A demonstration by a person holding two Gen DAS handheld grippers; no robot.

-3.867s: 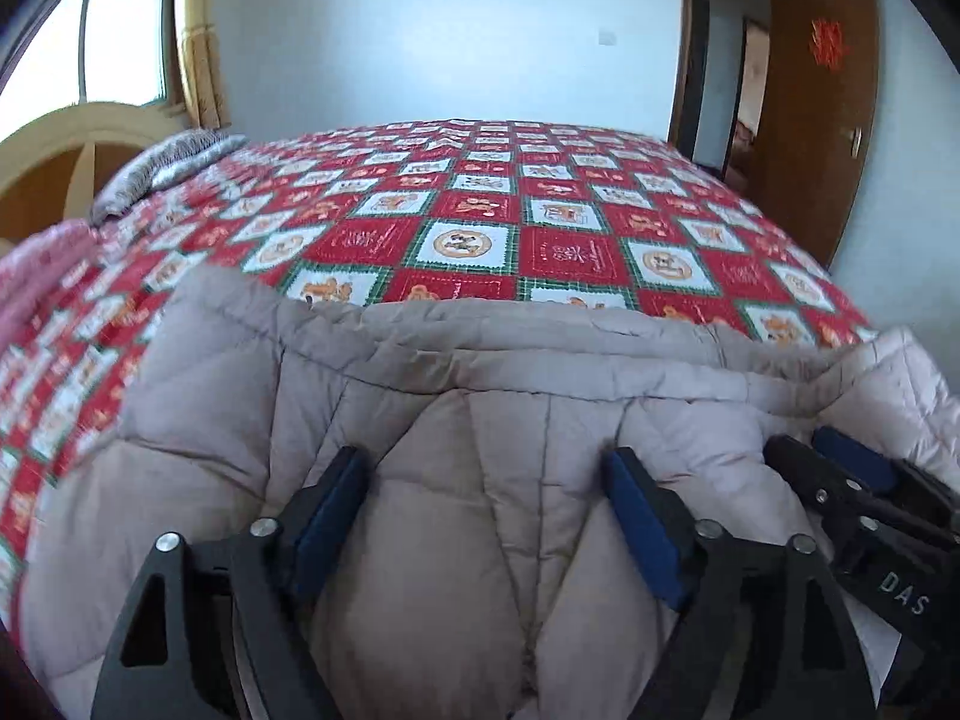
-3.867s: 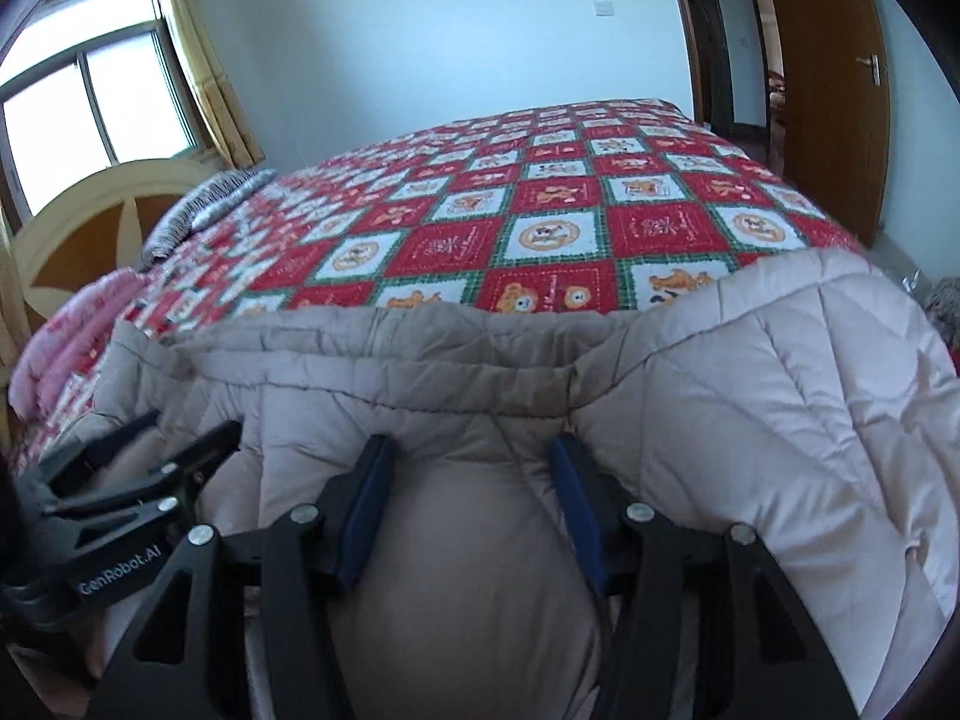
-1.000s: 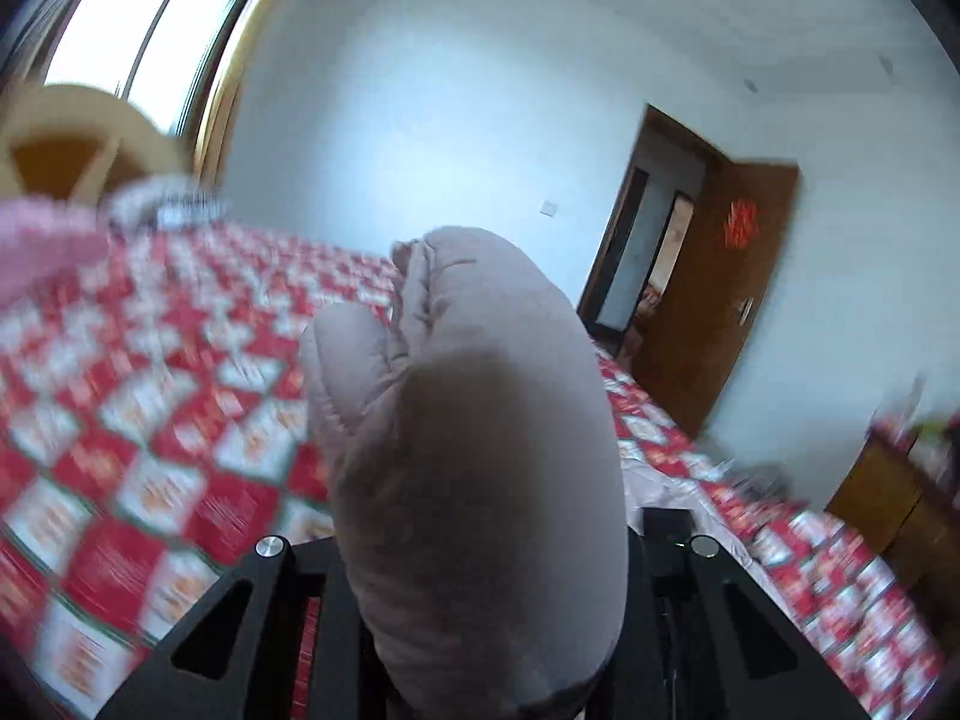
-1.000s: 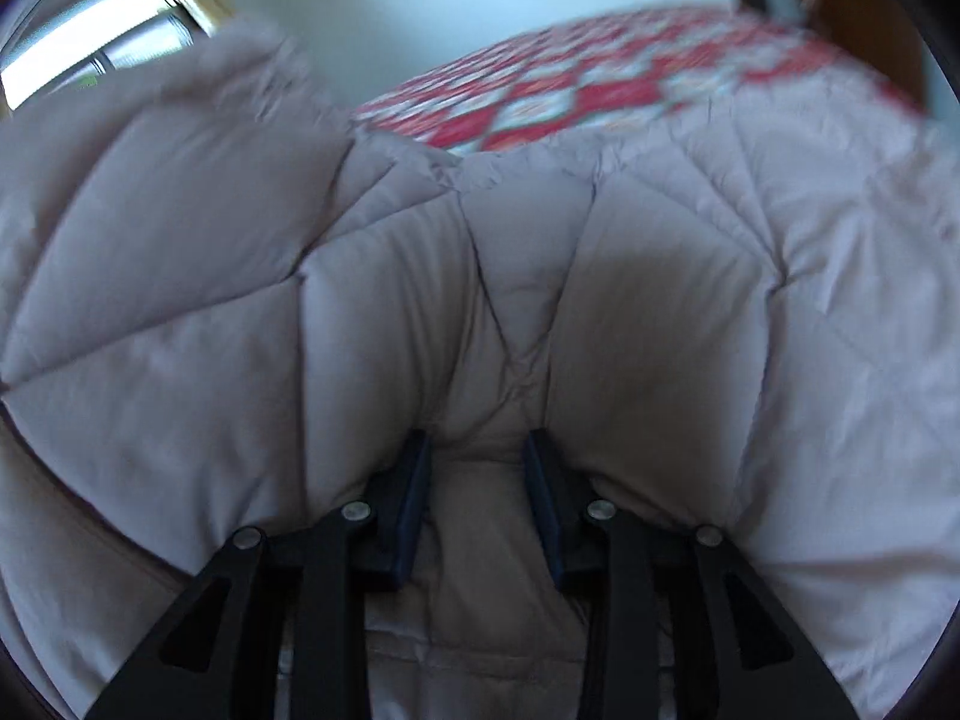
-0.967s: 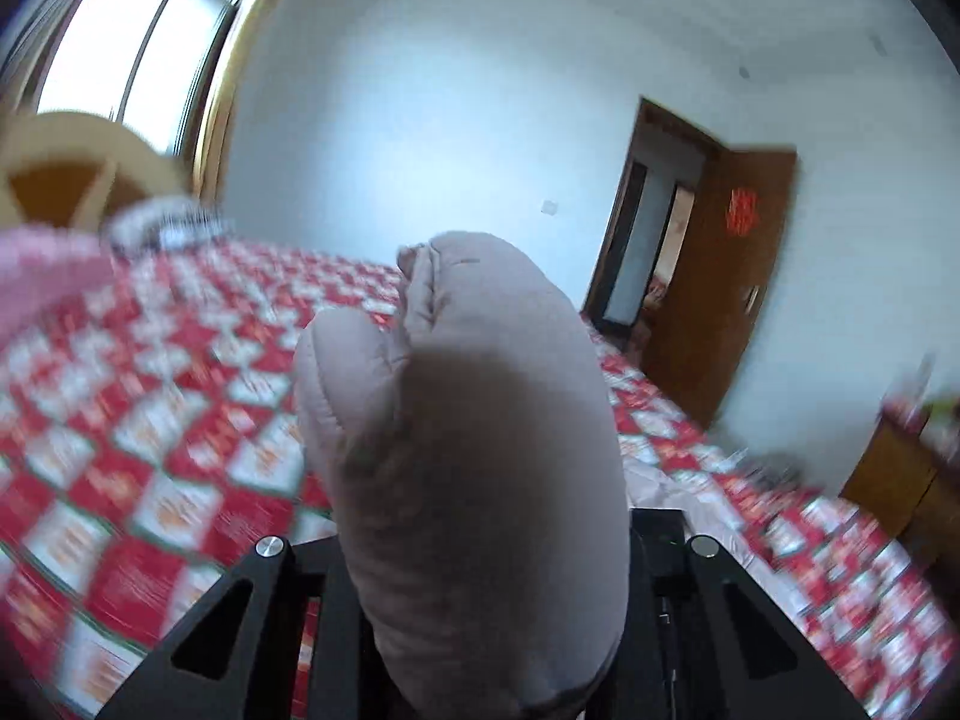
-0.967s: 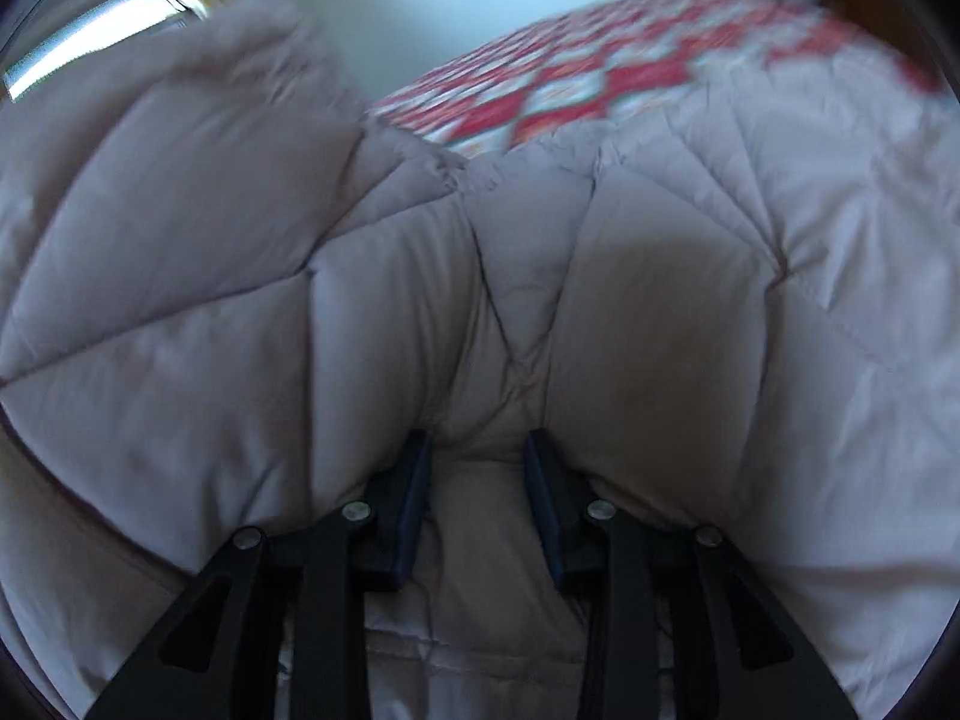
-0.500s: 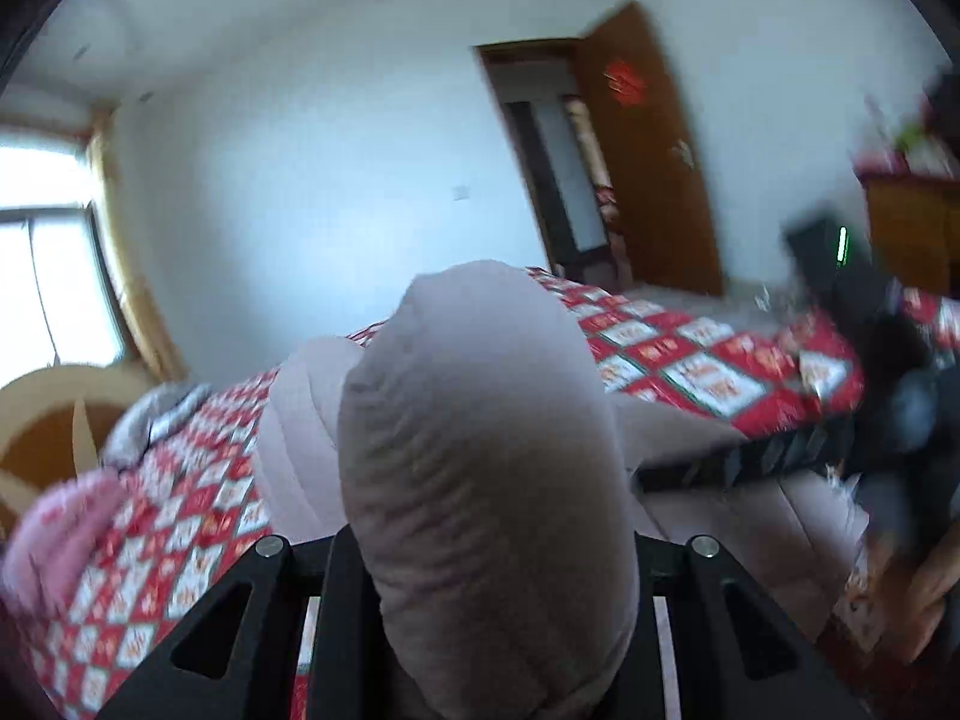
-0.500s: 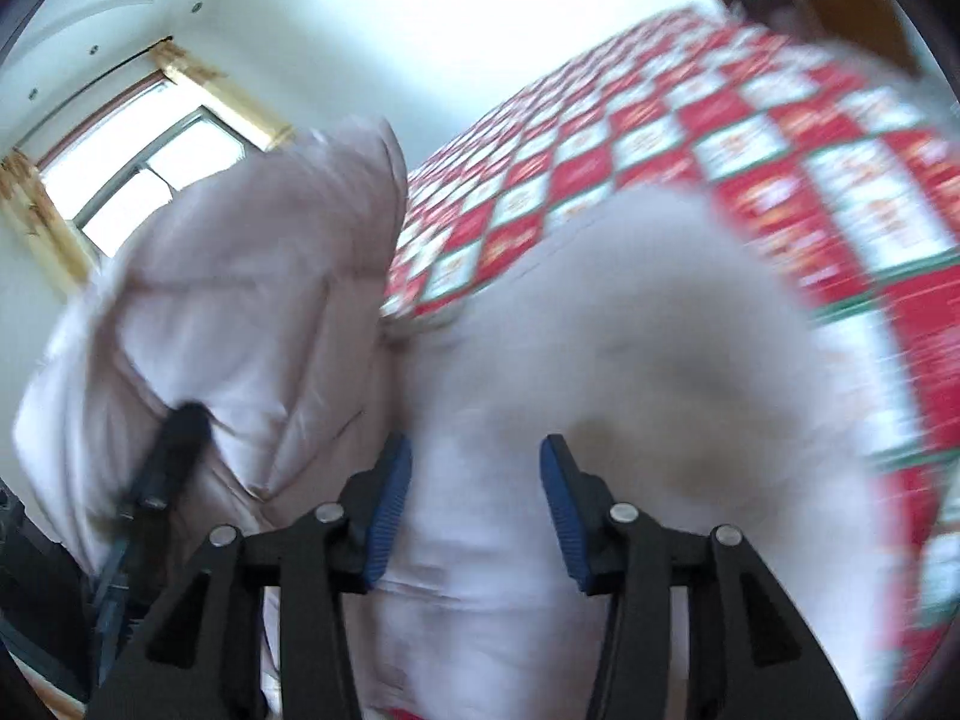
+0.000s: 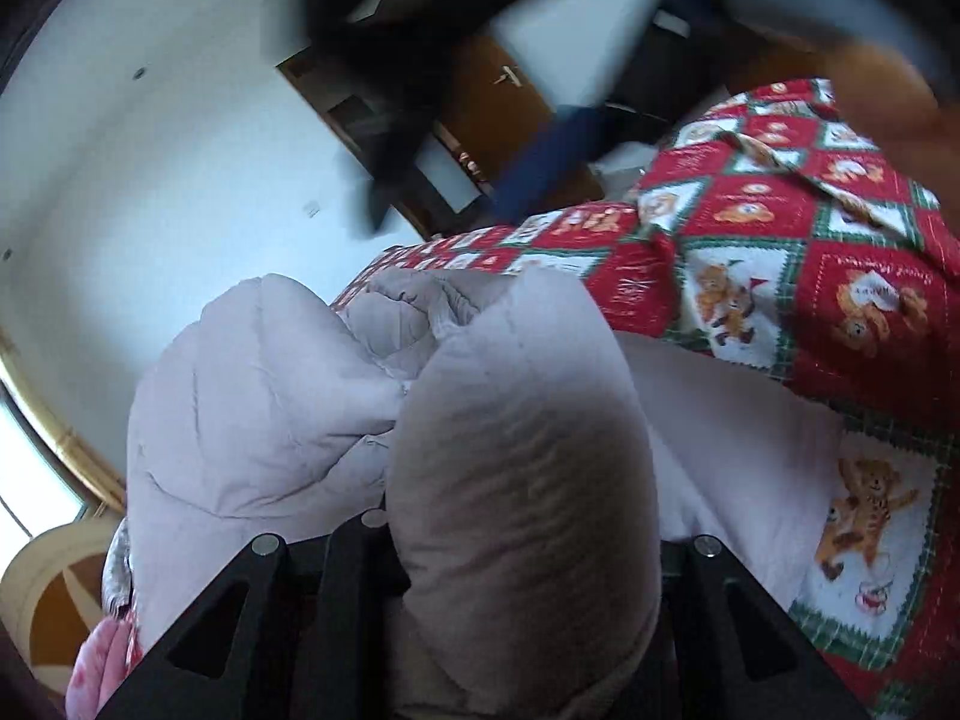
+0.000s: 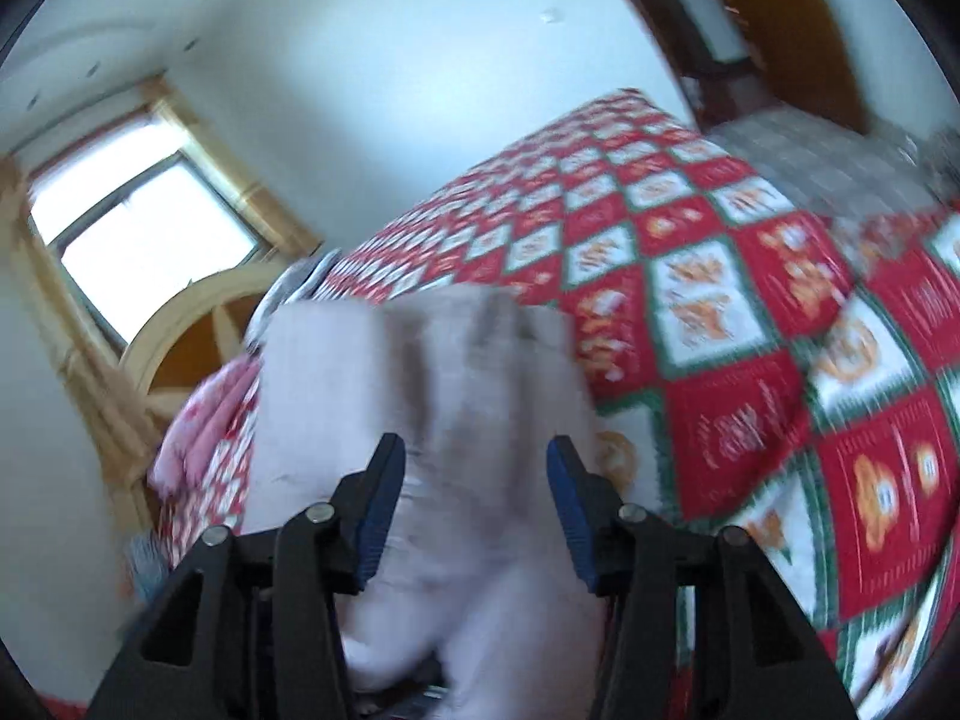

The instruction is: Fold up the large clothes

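The beige quilted down coat (image 9: 516, 480) fills the middle of the left wrist view, bunched in a thick fold. My left gripper (image 9: 522, 546) is shut on that fold, its fingertips hidden by the fabric. In the right wrist view the coat (image 10: 468, 420) is motion-blurred and hangs between the blue fingers. My right gripper (image 10: 474, 480) is open, its jaws wide apart around the fabric. It also shows blurred at the top of the left wrist view (image 9: 540, 168).
The bed with a red, green and white bear-patterned cover (image 10: 750, 300) lies beneath, also seen in the left wrist view (image 9: 810, 252). A pink item (image 10: 198, 420) lies by the wooden headboard (image 10: 180, 330). A brown door (image 9: 498, 108) and window (image 10: 132, 240) are behind.
My right gripper has opened and lets the coat slide between its fingers. Both grippers have swung and tilted; the left still clamps the bunched fold.
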